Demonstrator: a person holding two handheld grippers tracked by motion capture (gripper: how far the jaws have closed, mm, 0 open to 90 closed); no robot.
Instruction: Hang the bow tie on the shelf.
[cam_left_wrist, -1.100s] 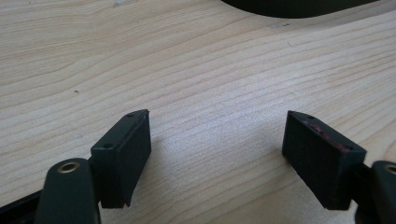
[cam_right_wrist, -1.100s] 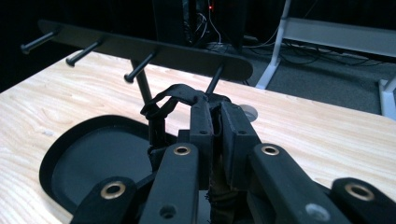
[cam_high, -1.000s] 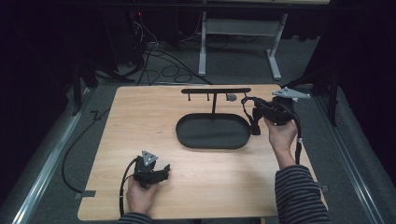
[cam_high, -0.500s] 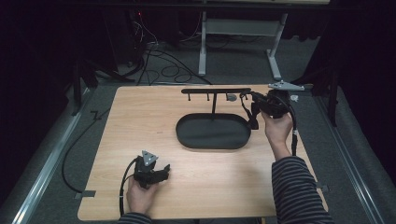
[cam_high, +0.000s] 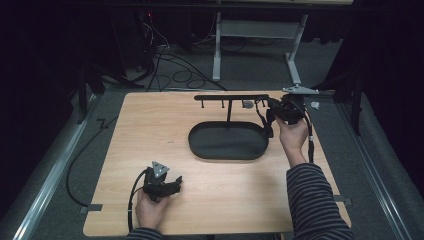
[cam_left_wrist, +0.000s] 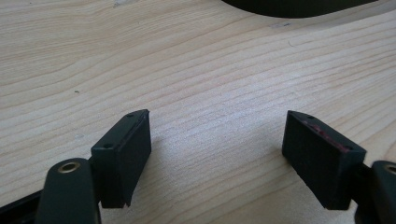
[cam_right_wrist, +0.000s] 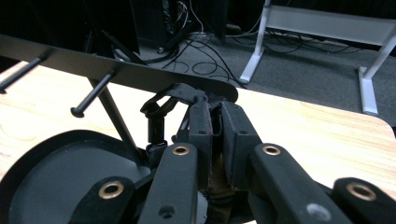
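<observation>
Your right gripper (cam_right_wrist: 212, 123) clamps a black strap (cam_right_wrist: 156, 116) beside the rack's bar (cam_right_wrist: 116, 70). Your left gripper (cam_left_wrist: 217, 158) rests spread wide, empty, on the table (cam_left_wrist: 196, 70).

I see a pale wooden table (cam_high: 150, 130) with fine brown grain. On it sits a black oval tray (cam_high: 226, 142) with a black rack (cam_high: 230, 97) of pegs. Both my grippers, left (cam_high: 172, 184) and right (cam_right_wrist: 217, 121), are black (brass-coloured rivets on the right one's arms). My right sleeve (cam_high: 312, 200) is striped dark and grey. The floor (cam_high: 250, 70) is grey, with black cables (cam_high: 165, 55).
</observation>
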